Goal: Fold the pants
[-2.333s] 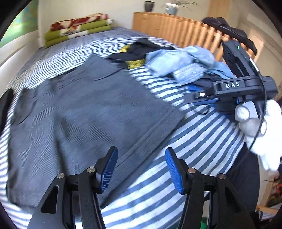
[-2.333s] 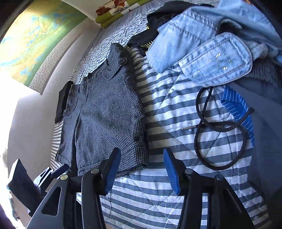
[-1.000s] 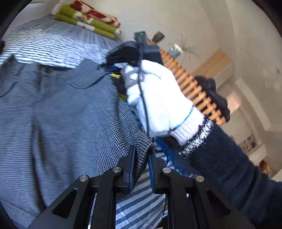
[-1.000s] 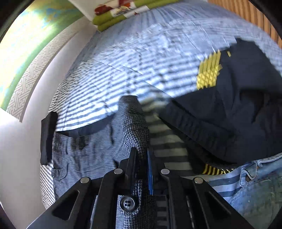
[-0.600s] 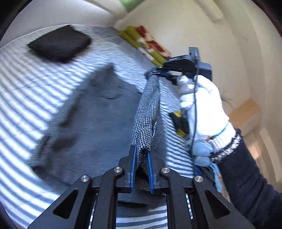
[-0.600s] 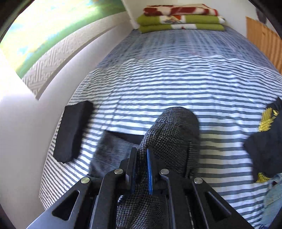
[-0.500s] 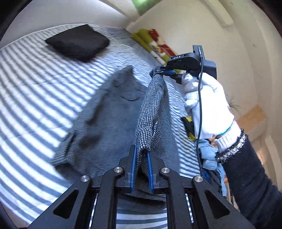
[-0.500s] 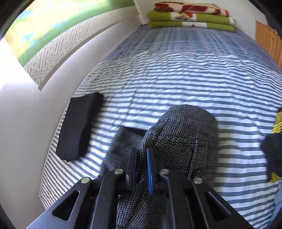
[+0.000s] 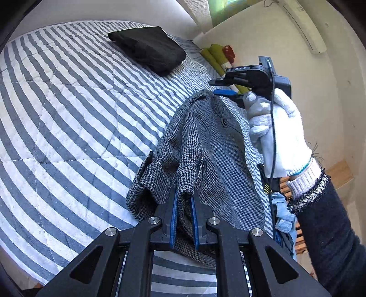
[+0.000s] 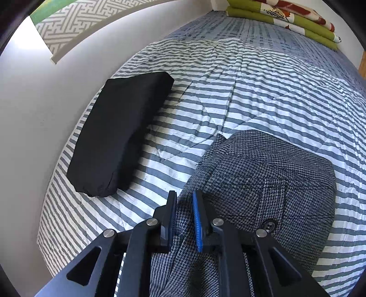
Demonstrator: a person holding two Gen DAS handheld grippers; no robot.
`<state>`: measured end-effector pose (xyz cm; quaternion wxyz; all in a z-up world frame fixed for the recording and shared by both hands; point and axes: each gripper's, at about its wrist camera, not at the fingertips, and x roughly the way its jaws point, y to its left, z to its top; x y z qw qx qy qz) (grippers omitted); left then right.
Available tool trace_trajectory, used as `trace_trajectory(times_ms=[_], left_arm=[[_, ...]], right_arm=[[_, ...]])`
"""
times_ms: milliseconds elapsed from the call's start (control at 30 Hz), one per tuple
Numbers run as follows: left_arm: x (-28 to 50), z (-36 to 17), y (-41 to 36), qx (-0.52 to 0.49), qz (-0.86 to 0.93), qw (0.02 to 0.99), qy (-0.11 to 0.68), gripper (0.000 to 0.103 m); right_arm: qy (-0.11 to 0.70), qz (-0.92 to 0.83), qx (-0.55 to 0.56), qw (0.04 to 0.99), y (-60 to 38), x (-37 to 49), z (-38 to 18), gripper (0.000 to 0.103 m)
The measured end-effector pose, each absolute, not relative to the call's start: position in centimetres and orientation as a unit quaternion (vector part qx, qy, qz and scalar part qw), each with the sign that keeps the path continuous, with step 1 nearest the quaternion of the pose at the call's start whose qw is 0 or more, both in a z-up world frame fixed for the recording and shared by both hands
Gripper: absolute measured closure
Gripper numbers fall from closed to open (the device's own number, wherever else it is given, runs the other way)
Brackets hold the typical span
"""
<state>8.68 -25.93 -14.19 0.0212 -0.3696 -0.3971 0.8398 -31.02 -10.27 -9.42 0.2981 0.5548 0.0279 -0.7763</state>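
On the striped bed point(image 9: 68, 118), near its middle, the grey houndstooth pants point(image 9: 205, 146) lie doubled over on themselves, and both grippers are right at them. The left gripper point(image 9: 183, 219) has its blue pads clamped narrow on a bunched fold of the cloth, which rises out of the jaws in a little ridge. Across the garment, at its far end, the right gripper point(image 9: 225, 88) sits in a white-gloved hand point(image 9: 279, 137), a dark sleeve point(image 9: 331, 228) trailing back toward the lower right; one blue finger pokes out just above the cloth there.

From the right wrist view, the right gripper point(image 10: 184, 219) is opening its jaws: fabric runs between the blue pads, and a sliver of gap shows on both sides, so the pads no longer squeeze it. The pants point(image 10: 274, 182) spread out beyond the jaws as a rounded, folded slab resting flat on the bed point(image 10: 251, 91), with a dark button point(image 10: 270, 226) just to the right of the gripper's finger and a seam line crossing the top layer.

Toward the bed's wall-side edge, a folded black garment point(image 10: 119, 134) lies by itself, near the pants without touching them. Up at the far end of the bed sits a stack of green and red patterned blankets point(image 10: 286, 13). Light-blue denim point(image 9: 282, 212) peeks out by the sleeve in the left wrist view, at the bed's opposite edge.
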Motion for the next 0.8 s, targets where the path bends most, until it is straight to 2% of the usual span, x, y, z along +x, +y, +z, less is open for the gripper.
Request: trace_trajectory(times_ms=[67,300,467,567,633,733,800], left_arm=[[9.0,-14.4,-26.1,-0.37,0.838,0.017,-0.401,0.092],[9.0,-13.5,-26.7,-0.356,0.846,0.008,-0.398,0.092],[9.0,-14.4,-27.3,-0.366,0.843,-0.028,-0.392,0.092],[9.3,-15.1,-26.9,-0.382,0.841,-0.053,-0.379,0.092],[9.8,-15.0,-26.8,-0.394,0.842,-0.074,-0.362,0.092],[10.9,-13.9,-27.3,-0.399,0.841,-0.107,-0.349,0.085],[11.6,-12.2,-27.7,-0.381,0.853,-0.116,-0.338,0.084]], right_arm=[[0.007,-0.775,0.546,0.319,-9.4,-30.8,-8.2,0.073],[0.013,-0.794,0.508,0.334,-0.1,-26.7,-4.6,0.072],[0.037,-0.806,0.507,0.302,7.1,-20.2,-7.4,0.072],[0.041,-0.8,0.509,0.316,8.8,-15.3,-9.7,0.072],[0.086,-0.793,0.506,0.327,8.6,-11.7,-11.5,0.072],[0.144,-0.775,0.515,0.338,8.1,-8.5,-13.4,0.072],[0.128,-0.777,0.505,0.353,8.9,-8.4,-12.3,0.072]])
